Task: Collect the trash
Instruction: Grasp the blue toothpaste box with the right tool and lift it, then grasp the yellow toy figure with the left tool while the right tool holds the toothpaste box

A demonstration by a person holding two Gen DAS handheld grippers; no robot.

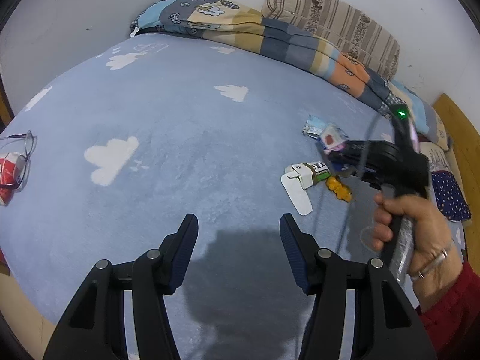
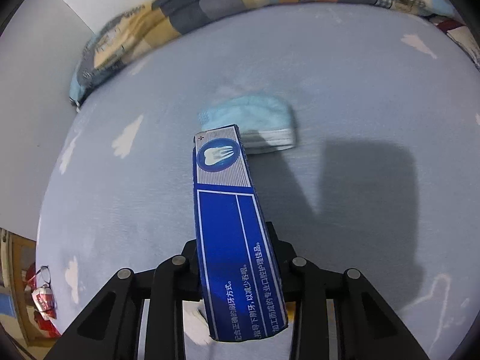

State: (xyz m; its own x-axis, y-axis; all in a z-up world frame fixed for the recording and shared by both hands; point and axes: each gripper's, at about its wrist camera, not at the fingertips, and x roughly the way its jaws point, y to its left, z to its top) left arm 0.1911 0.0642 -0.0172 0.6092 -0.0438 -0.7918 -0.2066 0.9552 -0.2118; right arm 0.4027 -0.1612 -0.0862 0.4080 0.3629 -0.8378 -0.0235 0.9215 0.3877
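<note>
My left gripper (image 1: 238, 225) is open and empty above the blue bedsheet (image 1: 168, 126). My right gripper (image 2: 232, 240) is shut on a long blue toothpaste box (image 2: 231, 228), held above the bed; it shows in the left wrist view (image 1: 345, 153) at the right. A blue face mask (image 2: 258, 123) lies on the sheet beyond the box's far end. In the left wrist view, an open white and green carton (image 1: 303, 177), an orange wrapper (image 1: 339, 189) and a crumpled packet (image 1: 315, 124) lie below the right gripper. A red crushed wrapper (image 1: 9, 177) lies at the far left.
Eyeglasses (image 1: 25, 153) rest on the red wrapper at the left bed edge. A folded patterned quilt (image 1: 270, 39) and a striped pillow (image 1: 333, 18) line the far side by the wall. A wooden bed frame (image 1: 462, 138) stands at the right.
</note>
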